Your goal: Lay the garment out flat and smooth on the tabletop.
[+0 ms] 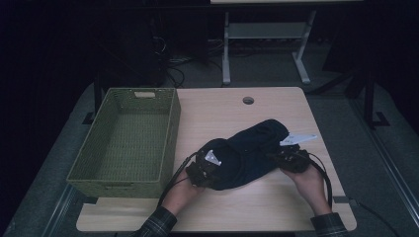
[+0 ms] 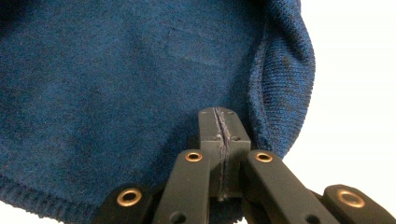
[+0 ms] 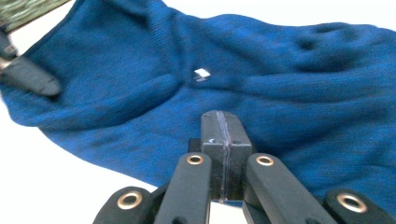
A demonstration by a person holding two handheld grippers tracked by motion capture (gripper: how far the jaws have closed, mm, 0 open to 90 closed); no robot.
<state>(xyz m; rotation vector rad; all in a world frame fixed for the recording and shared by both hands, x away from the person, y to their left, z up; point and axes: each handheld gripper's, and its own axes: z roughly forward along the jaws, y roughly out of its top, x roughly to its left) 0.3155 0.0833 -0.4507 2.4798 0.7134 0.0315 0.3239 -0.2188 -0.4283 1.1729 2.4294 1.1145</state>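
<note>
A dark blue knitted garment (image 1: 252,153) is lying bunched on the wooden table (image 1: 276,207), right of the green woven basket (image 1: 129,140). The left gripper (image 2: 219,122) is sitting at the garment's left end, jaws pressed together and pinching a thin fold of the knit. The right gripper (image 3: 223,125) is resting at the right end, jaws pressed together on a thin line of blue fabric. A white tag (image 1: 299,138) is lying just beside the garment.
</note>
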